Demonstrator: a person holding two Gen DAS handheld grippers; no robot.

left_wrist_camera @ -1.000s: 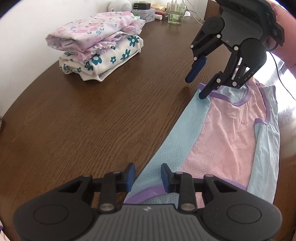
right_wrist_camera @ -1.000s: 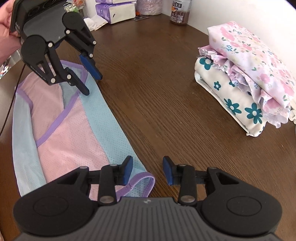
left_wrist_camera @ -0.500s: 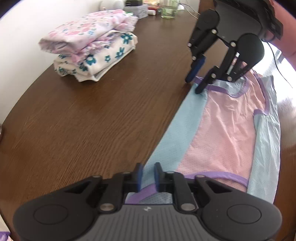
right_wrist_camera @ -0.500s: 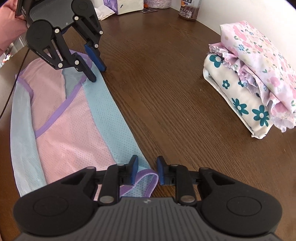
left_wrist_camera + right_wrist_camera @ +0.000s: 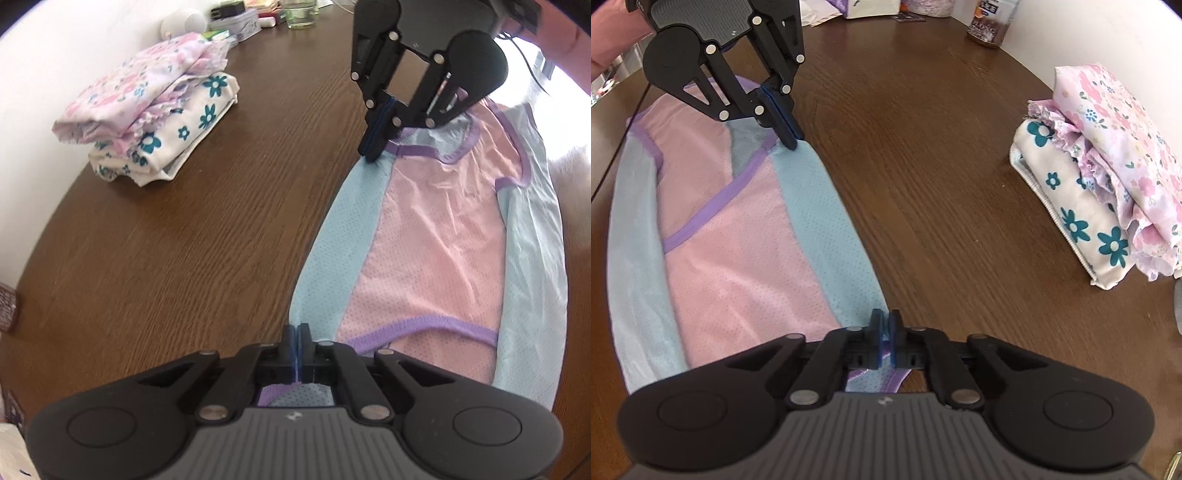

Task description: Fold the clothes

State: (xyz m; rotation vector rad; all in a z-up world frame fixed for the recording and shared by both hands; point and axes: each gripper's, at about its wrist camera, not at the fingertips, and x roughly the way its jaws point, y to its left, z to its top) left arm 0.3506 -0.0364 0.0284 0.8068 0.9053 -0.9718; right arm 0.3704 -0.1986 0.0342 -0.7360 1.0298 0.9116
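The left gripper [image 5: 296, 334] is pinching one corner of the pink and blue garment [image 5: 436, 240], which is lying flat on the brown surface [image 5: 192, 229]. Farther along the same blue edge, the right gripper [image 5: 373, 151] is clamping the other corner (both pairs of pads closed on cloth). Beyond, a stack of folded floral clothes [image 5: 151, 118] is sitting well apart.

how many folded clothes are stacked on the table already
2. A white piece with teal flowers lies at the bottom of the pile, and a pink flowery one sits on top. More could be hidden inside the pile.
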